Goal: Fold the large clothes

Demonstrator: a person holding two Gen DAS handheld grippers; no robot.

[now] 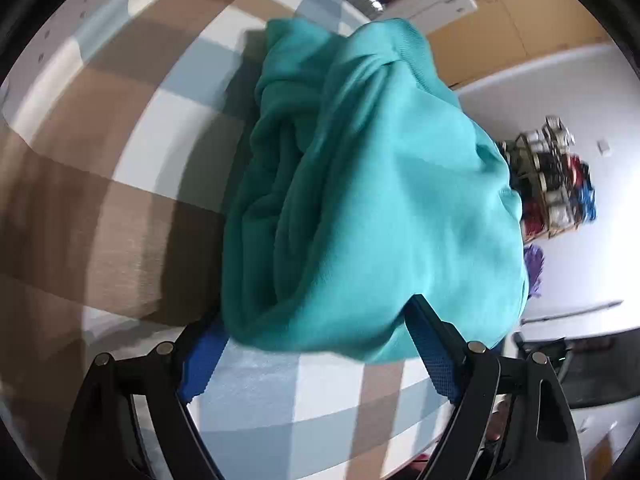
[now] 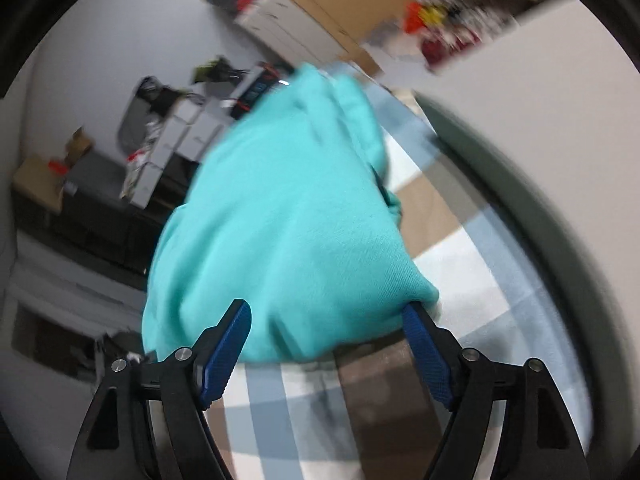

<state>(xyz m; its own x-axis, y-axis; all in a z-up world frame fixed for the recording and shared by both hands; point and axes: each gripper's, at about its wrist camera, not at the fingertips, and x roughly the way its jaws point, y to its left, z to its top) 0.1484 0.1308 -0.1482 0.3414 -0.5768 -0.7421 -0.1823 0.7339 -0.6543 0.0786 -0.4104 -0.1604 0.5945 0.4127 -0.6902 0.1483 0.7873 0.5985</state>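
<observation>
A teal sweatshirt (image 1: pixel 360 200) lies bunched in a thick folded bundle on a table with a brown, white and blue checked cloth (image 1: pixel 120 208). My left gripper (image 1: pixel 316 320) is open, its blue-padded fingers (image 1: pixel 432 352) spread wide on either side of the bundle's near edge, which drapes between them. In the right wrist view the same sweatshirt (image 2: pixel 280 220) fills the middle. My right gripper (image 2: pixel 328 320) is also open, its fingers (image 2: pixel 226 348) straddling the garment's near edge. This view is motion-blurred.
The checked cloth (image 2: pixel 460 280) runs under the garment to a curved table edge on the right. Shelves with clutter (image 1: pixel 552 184), a purple item (image 1: pixel 534 272), cardboard boxes (image 2: pixel 320 8) and grey drawers (image 2: pixel 172 152) stand beyond the table.
</observation>
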